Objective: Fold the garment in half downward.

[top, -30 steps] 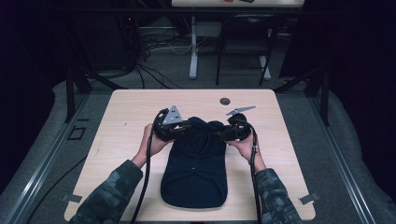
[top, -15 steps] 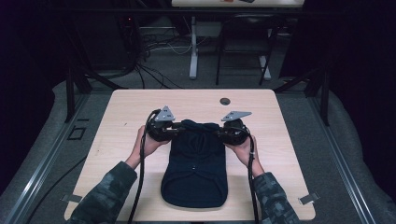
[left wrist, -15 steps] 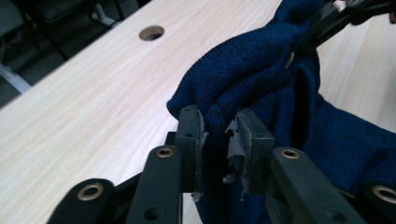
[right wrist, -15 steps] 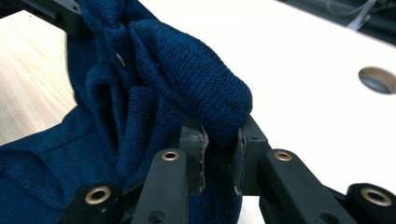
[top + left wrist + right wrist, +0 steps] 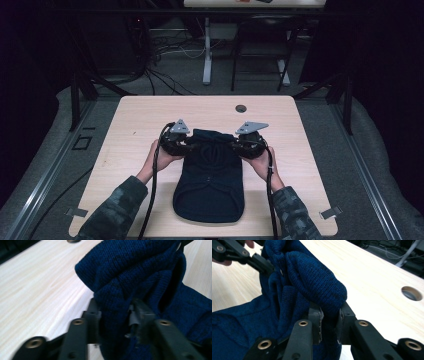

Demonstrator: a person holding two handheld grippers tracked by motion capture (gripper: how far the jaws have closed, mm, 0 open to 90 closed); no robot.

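High view shows a dark blue knit garment lying flat along the middle of the pale wooden surface, its far end held up between the left gripper and the right gripper; a round hole sits near the far edge. Left gripper view, closer, shows what the overhead cannot: its fingers clamped on a bunched fold of the knit. Right gripper view likewise shows its fingers pinching a rolled edge, with the other gripper biting the cloth farther off.

Both tongs on dark garment
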